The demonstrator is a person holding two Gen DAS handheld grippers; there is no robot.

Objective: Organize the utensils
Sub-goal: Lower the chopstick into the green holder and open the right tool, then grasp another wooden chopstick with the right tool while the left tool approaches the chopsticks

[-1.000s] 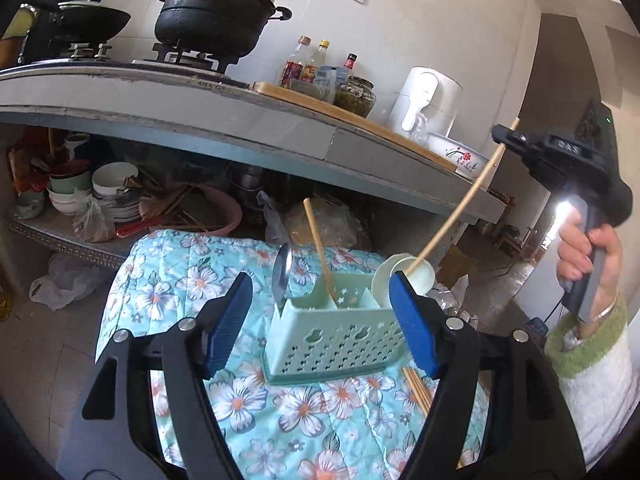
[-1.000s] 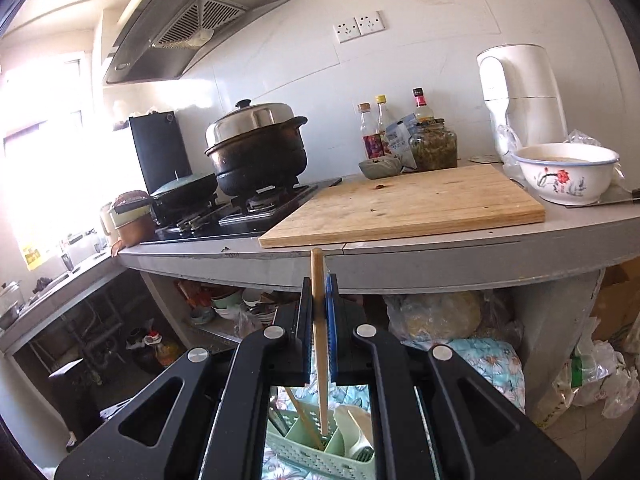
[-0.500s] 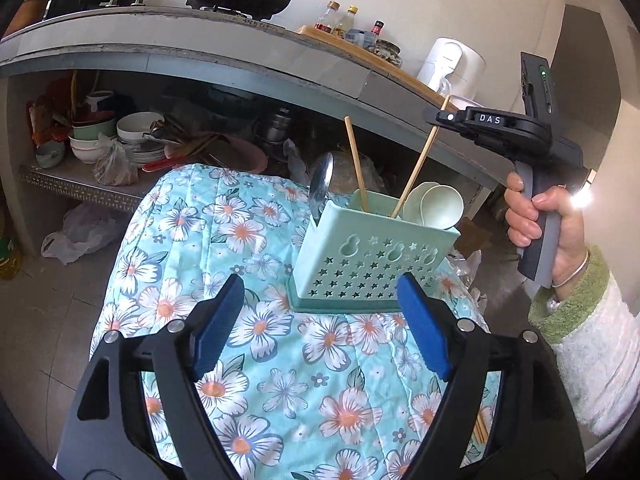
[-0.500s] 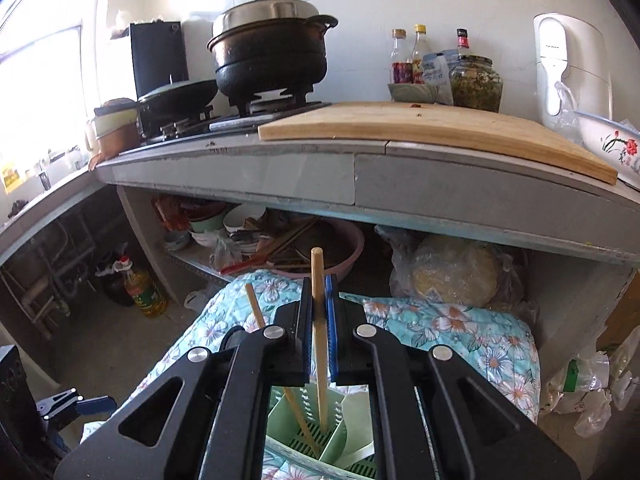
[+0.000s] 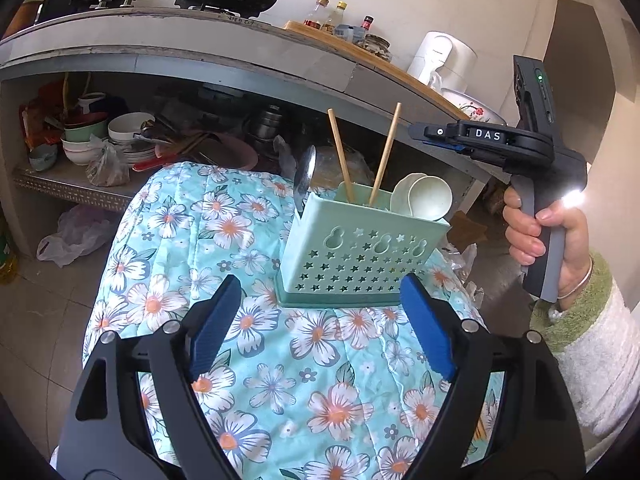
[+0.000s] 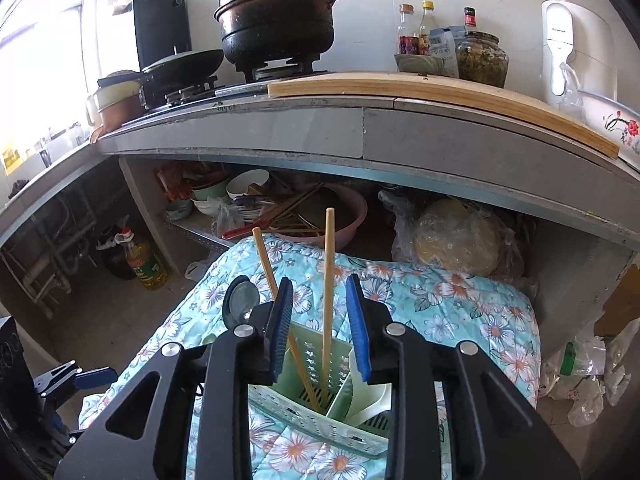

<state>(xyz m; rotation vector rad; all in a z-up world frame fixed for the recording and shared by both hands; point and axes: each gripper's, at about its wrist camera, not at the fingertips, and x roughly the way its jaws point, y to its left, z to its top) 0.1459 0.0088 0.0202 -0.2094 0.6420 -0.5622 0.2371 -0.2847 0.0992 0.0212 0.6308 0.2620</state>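
1. The utensil caddy (image 5: 356,256) is pale mint-green plastic, boxy, its front wall pierced with star-shaped holes and three gourd-shaped cutouts. It stands upright on a quilted cloth (image 5: 256,364) printed with white and orange flowers on turquoise.
2. Two plain wooden chopsticks (image 5: 385,156) lean apart in the caddy's middle compartment, forming a V. A shiny metal spoon (image 5: 305,176) stands bowl-up in the left end, and two glossy pale-green ladle-shaped spoons (image 5: 424,198) sit in the right end.
3. The left gripper (image 5: 320,330) hovers over the cloth just in front of the caddy, its ribbed blue pads spread wide and holding nothing.
4. The right gripper (image 6: 319,326) is above the caddy with its blue pads parted; one chopstick (image 6: 328,292) stands in the gap between them without touching either pad, so it is released.
5. In the left wrist view the right gripper's black body reads "DAS" in white letters, with a small green light on the device mounted above it; a hand (image 5: 538,232) in a fuzzy white sleeve with a green cuff grips its grey handle.
6. A thick pale wooden cutting board (image 6: 440,96) lies on the grey stone counter, beside a blackened pot (image 6: 278,20) with a steel lid.
7. The white appliance (image 6: 576,46) carries a small brand mark, too small to read.
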